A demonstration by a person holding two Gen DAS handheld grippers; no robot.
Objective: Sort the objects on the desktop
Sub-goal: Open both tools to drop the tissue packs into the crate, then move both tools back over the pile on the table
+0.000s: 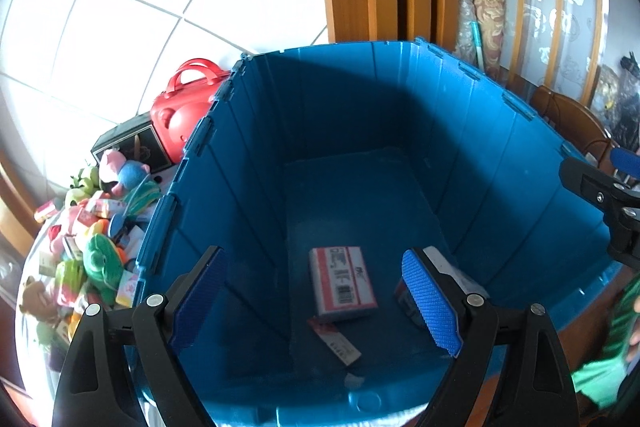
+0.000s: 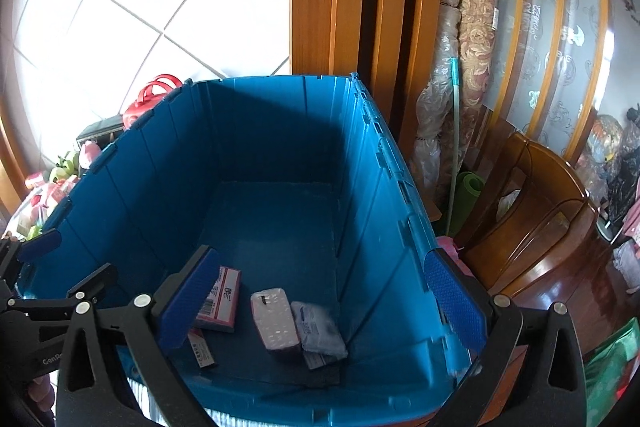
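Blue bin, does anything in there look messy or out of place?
Nothing stands out. A few small boxes lie loose at the near end of the blue bin: a red-and-white box, a pink pack and a grey packet. Both grippers are open and empty.

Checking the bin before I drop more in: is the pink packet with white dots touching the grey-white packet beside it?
Touching. The right wrist view shows the pink dotted packet and the grey-white packet side by side with no floor visible between their edges.
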